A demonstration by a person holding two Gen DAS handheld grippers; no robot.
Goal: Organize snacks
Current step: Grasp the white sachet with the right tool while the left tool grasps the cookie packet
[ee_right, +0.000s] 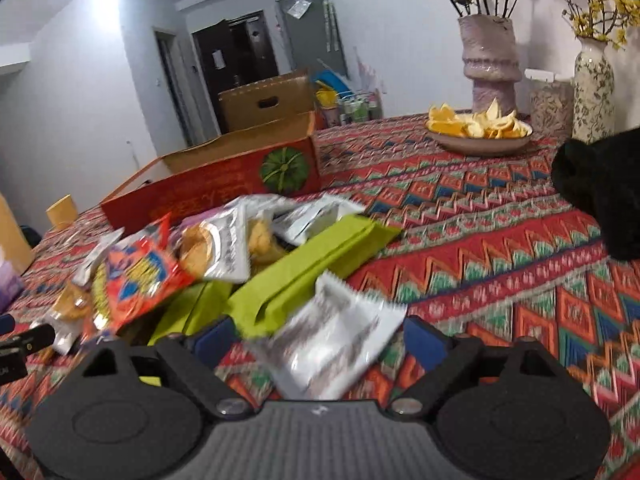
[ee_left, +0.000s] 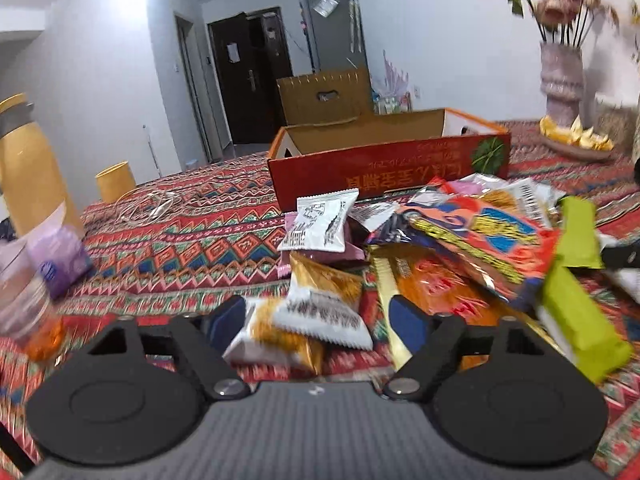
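A pile of snack packets lies on the patterned tablecloth in front of an open red cardboard box, also in the right wrist view. My left gripper is open, its jaws either side of a white-and-gold packet at the pile's near edge. An orange packet and green packets lie to its right. My right gripper is open around a white-and-silver packet. Green packets and an orange packet lie beyond it to the left.
A yellow flask, a purple pack and a clear jar stand at the left. A yellow cup and a white cable lie further back. A dish of peel, vases and a black object sit at the right.
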